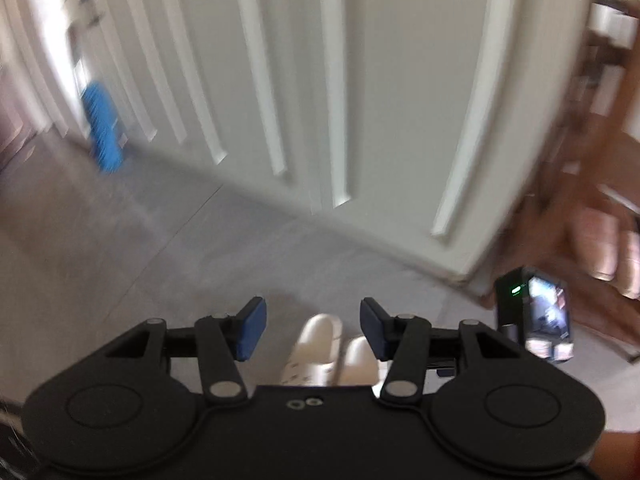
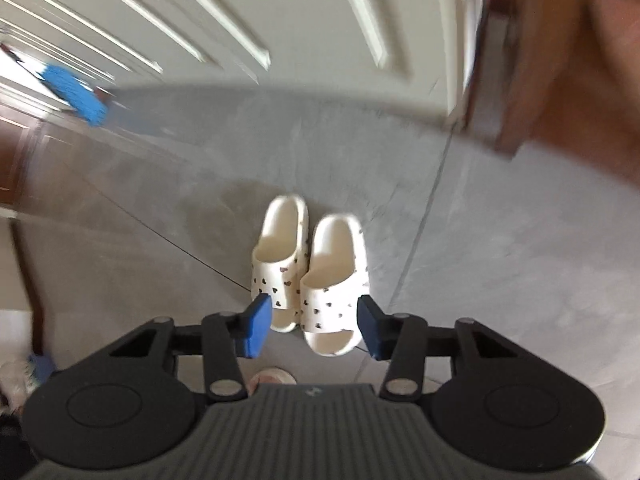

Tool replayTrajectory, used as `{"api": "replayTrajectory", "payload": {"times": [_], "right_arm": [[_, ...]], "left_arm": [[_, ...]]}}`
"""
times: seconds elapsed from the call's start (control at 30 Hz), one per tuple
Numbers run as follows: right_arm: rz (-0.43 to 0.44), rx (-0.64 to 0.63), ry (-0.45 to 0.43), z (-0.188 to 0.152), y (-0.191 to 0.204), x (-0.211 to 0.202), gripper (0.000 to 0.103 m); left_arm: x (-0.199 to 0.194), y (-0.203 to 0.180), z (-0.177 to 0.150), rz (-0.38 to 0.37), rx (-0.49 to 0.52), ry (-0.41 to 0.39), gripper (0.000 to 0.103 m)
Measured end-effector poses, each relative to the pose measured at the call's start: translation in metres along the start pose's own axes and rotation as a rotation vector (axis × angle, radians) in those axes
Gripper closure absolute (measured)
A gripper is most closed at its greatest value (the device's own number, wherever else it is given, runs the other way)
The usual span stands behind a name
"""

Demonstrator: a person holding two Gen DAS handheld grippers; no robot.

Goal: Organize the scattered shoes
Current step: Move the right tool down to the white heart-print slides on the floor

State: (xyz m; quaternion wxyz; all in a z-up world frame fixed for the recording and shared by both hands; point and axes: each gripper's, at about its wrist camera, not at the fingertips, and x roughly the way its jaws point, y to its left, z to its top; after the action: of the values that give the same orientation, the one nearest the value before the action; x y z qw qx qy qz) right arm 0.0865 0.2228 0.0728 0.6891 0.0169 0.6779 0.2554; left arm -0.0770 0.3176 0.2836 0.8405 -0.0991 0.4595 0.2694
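Two cream slide slippers with small dark heart prints lie side by side on the grey floor, the left slipper (image 2: 280, 256) and the right slipper (image 2: 334, 280) touching along their sides. My right gripper (image 2: 312, 326) is open and empty, above their near ends. My left gripper (image 1: 313, 330) is open and empty; the slippers (image 1: 320, 344) show between its blue pads, partly hidden by the gripper body. The other gripper's camera block (image 1: 536, 316) shows at the right in the left wrist view.
A white panelled door (image 2: 320, 20) stands behind the slippers. A blue object (image 1: 100, 128) leans at its left. A brown wooden rack (image 1: 580, 200) stands at the right. A pinkish shoe tip (image 2: 272, 378) shows just under the right gripper. Both views are motion-blurred.
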Motion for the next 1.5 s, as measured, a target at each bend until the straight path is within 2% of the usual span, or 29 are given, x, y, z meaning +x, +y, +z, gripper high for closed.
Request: {"api": "replayTrajectory", "payload": {"times": [0.07,0.13,0.23,0.37,0.53,0.6,0.63,0.67,0.77,0.93,1.03,1.17,1.3,1.37,1.5], "right_arm": [[-0.014,0.033,0.027,0.000,0.012,0.034,0.048],[-0.064,0.104,0.050,0.005,0.025,0.098,0.048],[-0.114,0.154,0.052,0.010,0.030,0.139,0.045],[-0.174,0.174,0.058,0.014,0.031,0.181,0.042],[-0.207,0.171,0.074,0.019,0.031,0.214,0.039],[-0.219,0.180,0.073,0.023,0.032,0.220,0.033],[-0.240,0.194,0.069,0.025,0.032,0.223,0.022],[-0.261,0.209,0.064,0.027,0.033,0.226,0.019],[-0.270,0.266,0.043,0.034,0.030,0.230,0.018],[-0.209,0.395,0.041,0.048,0.022,0.217,0.018],[-0.248,0.357,0.054,0.059,0.031,0.223,0.018],[-0.358,0.245,0.180,0.061,0.044,0.262,0.018],[-0.358,0.253,0.241,0.047,0.038,0.264,0.019],[-0.377,0.184,0.293,0.035,0.035,0.264,0.020],[-0.340,0.149,0.326,0.030,0.028,0.265,0.020]], "left_arm": [[0.026,0.024,-0.005,0.021,-0.011,0.005,0.052],[0.059,0.049,-0.013,0.043,-0.008,0.003,0.052],[0.117,0.075,-0.031,0.055,-0.031,0.040,0.052],[0.174,0.093,-0.058,0.038,-0.049,0.086,0.052],[0.217,0.104,-0.075,0.017,-0.009,0.116,0.052],[0.225,0.113,-0.075,0.011,-0.006,0.125,0.052],[0.228,0.116,-0.076,0.008,-0.004,0.128,0.052],[0.230,0.118,-0.077,0.008,0.001,0.127,0.052],[0.226,0.123,-0.080,0.008,0.015,0.131,0.052],[0.232,0.124,-0.086,0.001,0.019,0.140,0.052],[0.234,0.122,-0.087,-0.002,-0.002,0.153,0.052],[0.246,0.127,-0.080,-0.011,-0.019,0.157,0.052],[0.243,0.125,-0.082,-0.023,-0.021,0.167,0.052],[0.249,0.126,-0.080,-0.030,-0.016,0.173,0.052],[0.248,0.125,-0.081,-0.033,-0.007,0.179,0.052]]}}
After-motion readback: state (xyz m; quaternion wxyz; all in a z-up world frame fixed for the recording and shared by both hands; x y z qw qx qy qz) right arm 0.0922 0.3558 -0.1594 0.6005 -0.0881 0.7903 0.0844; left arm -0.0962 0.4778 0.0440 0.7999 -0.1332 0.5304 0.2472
